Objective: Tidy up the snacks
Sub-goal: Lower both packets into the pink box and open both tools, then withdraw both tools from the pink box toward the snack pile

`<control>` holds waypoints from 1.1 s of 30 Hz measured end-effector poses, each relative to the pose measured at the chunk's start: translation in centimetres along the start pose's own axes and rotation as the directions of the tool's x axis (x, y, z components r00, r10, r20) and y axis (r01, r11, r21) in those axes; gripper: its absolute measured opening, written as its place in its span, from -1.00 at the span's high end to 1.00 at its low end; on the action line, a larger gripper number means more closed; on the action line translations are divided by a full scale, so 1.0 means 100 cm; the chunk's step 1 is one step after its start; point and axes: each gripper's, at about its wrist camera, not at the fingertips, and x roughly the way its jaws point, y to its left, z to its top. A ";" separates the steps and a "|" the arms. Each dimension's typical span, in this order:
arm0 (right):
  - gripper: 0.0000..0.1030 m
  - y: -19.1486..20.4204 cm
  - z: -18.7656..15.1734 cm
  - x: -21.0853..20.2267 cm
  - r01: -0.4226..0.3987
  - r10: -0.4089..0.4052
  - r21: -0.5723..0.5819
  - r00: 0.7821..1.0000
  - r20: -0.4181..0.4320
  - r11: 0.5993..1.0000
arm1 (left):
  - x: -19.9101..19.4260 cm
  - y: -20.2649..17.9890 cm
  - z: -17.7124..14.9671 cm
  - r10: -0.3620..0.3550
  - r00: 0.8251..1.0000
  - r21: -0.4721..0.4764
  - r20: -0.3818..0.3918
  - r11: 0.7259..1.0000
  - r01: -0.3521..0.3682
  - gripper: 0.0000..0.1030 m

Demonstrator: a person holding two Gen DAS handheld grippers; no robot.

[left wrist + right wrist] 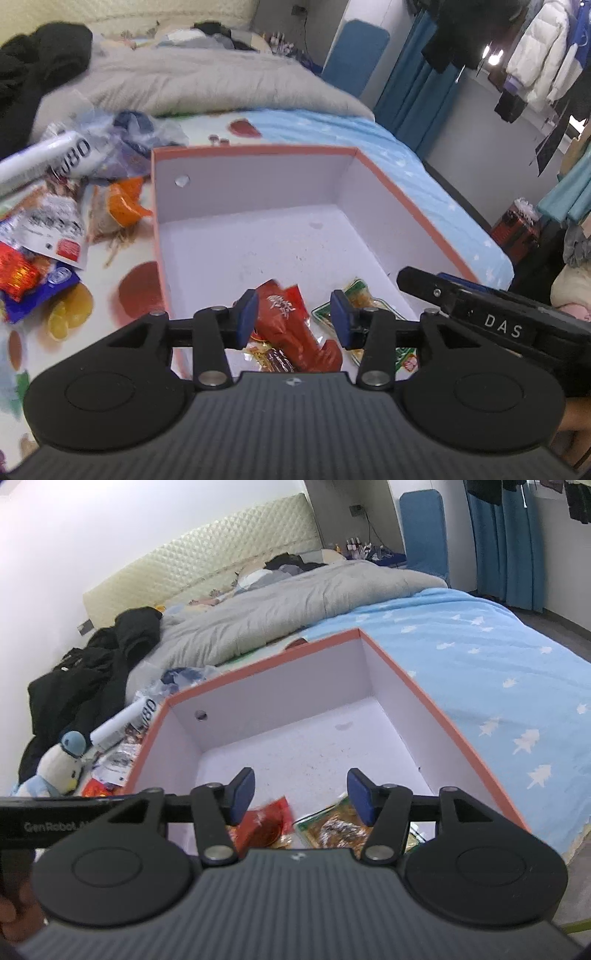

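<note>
An open box (255, 149) with an orange rim and white inside stands on the bed. In its near corner lie a red snack packet (291, 325) and a green-edged packet (364, 295). My left gripper (294, 317) hovers over the red packet, open, pads clear of it. In the right wrist view the same box (424, 690) holds the red packet (269, 823) and the green-edged packet (336, 827). My right gripper (301, 794) is open above them, with nothing between its pads. The right gripper's black body (491, 314) shows at the left wrist view's right edge.
Loose snack packets (48, 236) and a white tube (44, 158) lie left of the box on a fruit-print sheet. A grey duvet (207, 77) and black clothes (33, 66) lie behind. A plush penguin (61, 762) sits left. The blue star-print sheet (498, 672) spreads right.
</note>
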 end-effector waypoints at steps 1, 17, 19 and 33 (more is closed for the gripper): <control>-0.14 0.001 0.001 -0.005 -0.002 0.002 0.002 1.000 0.005 1.000 | -0.010 0.000 0.000 0.001 1.000 0.003 0.014 1.000 -0.001 0.06; -0.14 0.053 -0.018 -0.107 -0.035 0.037 -0.039 0.997 0.062 0.999 | -0.155 0.004 -0.040 0.023 0.993 -0.012 0.118 1.000 -0.022 0.06; -0.14 0.060 -0.023 -0.116 -0.046 0.049 -0.047 0.997 0.066 0.998 | -0.169 0.007 -0.049 0.027 0.991 -0.022 0.128 0.999 -0.025 0.06; -0.14 0.114 -0.069 -0.161 -0.136 0.146 -0.155 0.988 0.056 0.979 | -0.241 0.024 -0.117 0.077 0.983 -0.093 0.164 0.994 -0.062 0.06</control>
